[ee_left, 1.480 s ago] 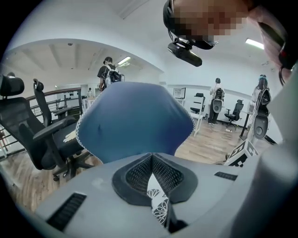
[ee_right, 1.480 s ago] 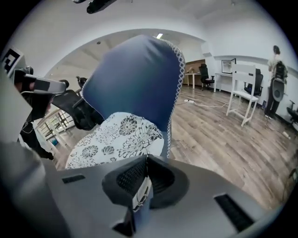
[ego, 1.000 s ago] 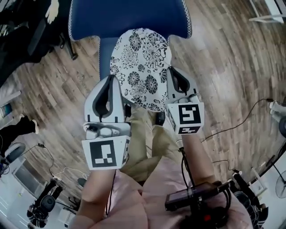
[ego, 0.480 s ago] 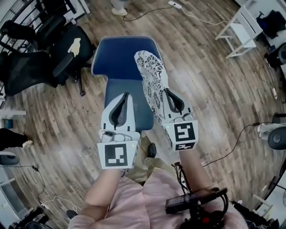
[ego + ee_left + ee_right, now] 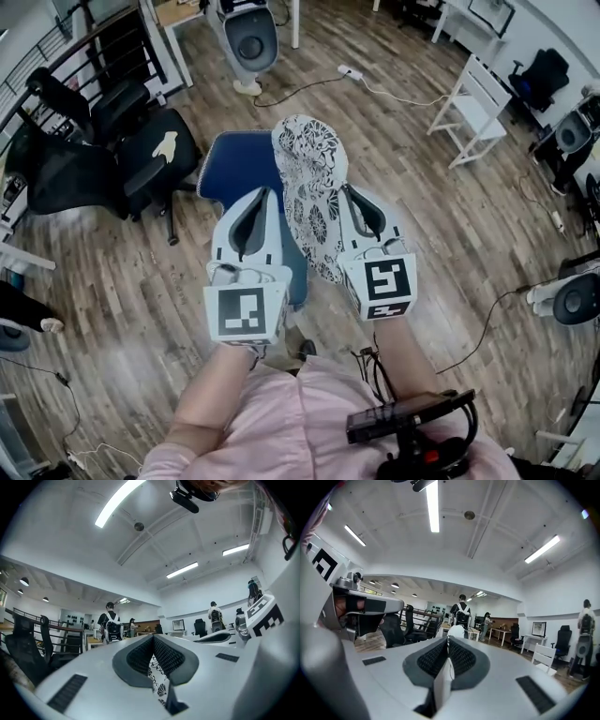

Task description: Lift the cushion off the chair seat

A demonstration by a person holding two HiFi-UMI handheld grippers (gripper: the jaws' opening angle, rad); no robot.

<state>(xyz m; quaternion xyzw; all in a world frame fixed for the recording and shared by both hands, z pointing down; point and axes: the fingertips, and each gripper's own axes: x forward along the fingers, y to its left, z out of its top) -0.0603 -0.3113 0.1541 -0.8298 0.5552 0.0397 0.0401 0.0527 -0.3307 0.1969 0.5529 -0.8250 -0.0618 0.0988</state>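
The cushion [image 5: 314, 192], white with a black flower print, hangs on edge in the air above the blue chair seat [image 5: 230, 164] and is clear of it. My left gripper [image 5: 265, 195] is shut on the cushion's left side; in the left gripper view the printed fabric [image 5: 158, 681] shows pinched between the jaws of that gripper [image 5: 153, 638]. My right gripper [image 5: 345, 192] is shut on the cushion's right side, and the cushion's edge [image 5: 442, 681] stands between the jaws of the right gripper [image 5: 448, 640]. Both point up and forward.
Black office chairs [image 5: 94, 141] stand left of the blue chair, and a white folding chair [image 5: 473, 103] at the right. A grey machine base [image 5: 248, 37] with a cable lies beyond. A fan [image 5: 574, 298] sits at the right edge. People stand far off [image 5: 461, 613].
The cushion has gone from lying flat in front of the chair to standing on edge, held higher. The chair now looks smaller and farther below both grippers.
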